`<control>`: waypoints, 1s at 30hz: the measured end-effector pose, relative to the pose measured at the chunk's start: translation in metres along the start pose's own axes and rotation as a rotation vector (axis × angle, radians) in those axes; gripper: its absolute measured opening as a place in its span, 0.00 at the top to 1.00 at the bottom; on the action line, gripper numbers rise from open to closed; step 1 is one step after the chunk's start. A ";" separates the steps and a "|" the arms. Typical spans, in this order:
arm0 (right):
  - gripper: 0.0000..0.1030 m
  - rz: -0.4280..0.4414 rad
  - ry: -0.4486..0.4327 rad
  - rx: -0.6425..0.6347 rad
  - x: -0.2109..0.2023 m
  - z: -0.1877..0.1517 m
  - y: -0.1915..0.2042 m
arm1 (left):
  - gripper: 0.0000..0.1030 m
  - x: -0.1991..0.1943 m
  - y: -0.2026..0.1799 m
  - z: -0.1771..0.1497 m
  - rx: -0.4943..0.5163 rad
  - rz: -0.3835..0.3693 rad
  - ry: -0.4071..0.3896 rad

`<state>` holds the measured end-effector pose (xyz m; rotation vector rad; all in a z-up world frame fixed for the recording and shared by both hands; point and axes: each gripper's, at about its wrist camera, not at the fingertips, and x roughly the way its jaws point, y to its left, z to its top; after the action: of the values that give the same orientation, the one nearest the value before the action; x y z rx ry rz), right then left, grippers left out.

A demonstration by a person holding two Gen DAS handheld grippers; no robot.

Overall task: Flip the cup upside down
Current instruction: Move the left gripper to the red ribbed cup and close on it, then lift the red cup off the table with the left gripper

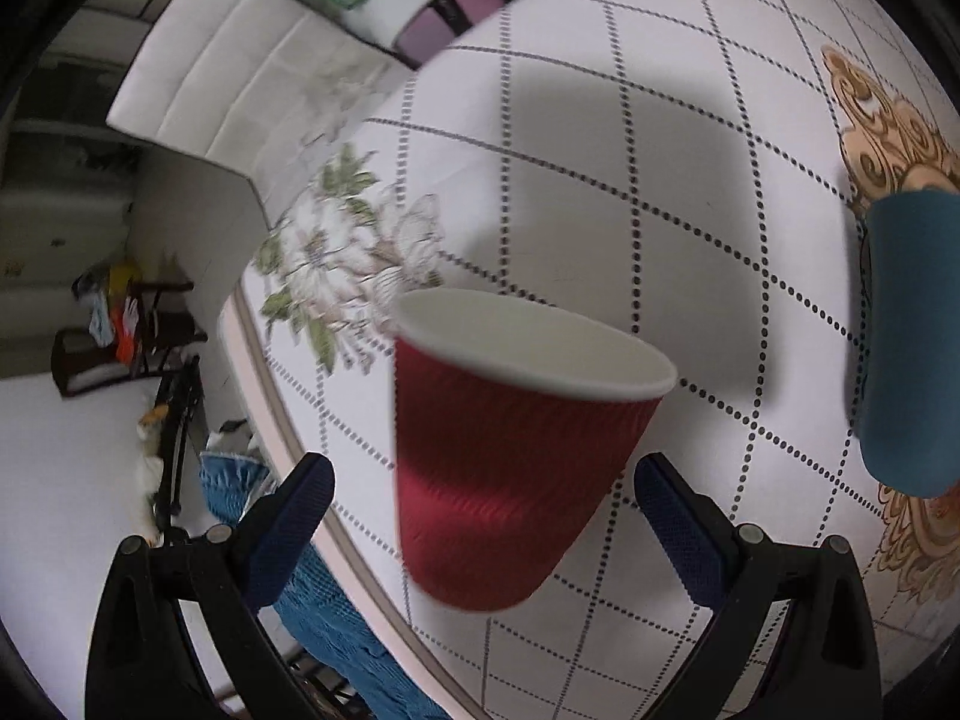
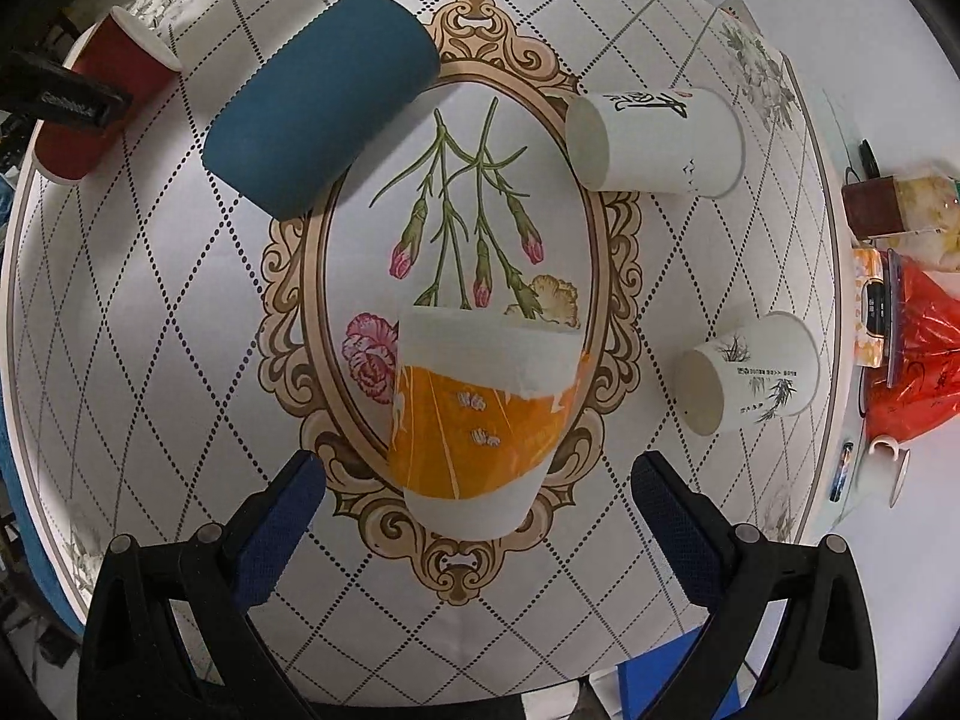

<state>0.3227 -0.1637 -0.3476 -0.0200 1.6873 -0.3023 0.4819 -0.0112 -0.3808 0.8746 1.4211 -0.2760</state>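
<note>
A red ribbed paper cup [image 1: 510, 456] stands mouth up near the table's left edge, between the open fingers of my left gripper [image 1: 483, 516], which do not touch it. The red cup also shows in the right wrist view [image 2: 102, 102] with the left gripper [image 2: 63, 99] by it. An orange and white paper cup [image 2: 480, 420] stands mouth up on the oval flower print, just ahead of my open right gripper [image 2: 477, 510], apart from its fingers.
A teal cup [image 2: 318, 102] stands bottom up, also at the left wrist view's right edge [image 1: 912, 342]. Two white printed cups [image 2: 657, 141] [image 2: 747, 372] stand bottom up at the right. A red bag [image 2: 918, 360] and boxes lie beyond the right table edge. A purple box [image 1: 450, 18] sits far off.
</note>
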 end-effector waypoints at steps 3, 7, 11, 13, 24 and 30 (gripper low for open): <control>0.00 0.001 0.012 0.004 0.002 0.002 0.001 | 0.09 0.008 -0.005 0.005 0.028 -0.007 0.002; 0.00 -0.005 0.018 0.007 0.003 0.004 0.001 | 0.19 0.016 -0.010 0.010 0.063 -0.008 0.011; 0.00 -0.009 0.018 0.012 0.004 0.005 0.001 | 0.24 0.024 -0.009 0.013 0.073 -0.014 0.017; 0.00 -0.010 0.019 0.013 0.004 0.006 0.001 | 0.24 0.026 -0.008 0.014 0.067 -0.019 0.018; 0.00 -0.003 0.016 0.021 0.003 0.007 -0.002 | 0.26 0.023 0.004 0.010 -0.058 -0.086 0.027; 0.00 0.042 0.029 0.045 0.004 0.002 -0.006 | 0.26 0.012 0.019 -0.007 -0.195 -0.161 0.039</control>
<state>0.3234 -0.1710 -0.3500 0.0535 1.7067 -0.3103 0.4911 0.0106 -0.3848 0.6110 1.5298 -0.2379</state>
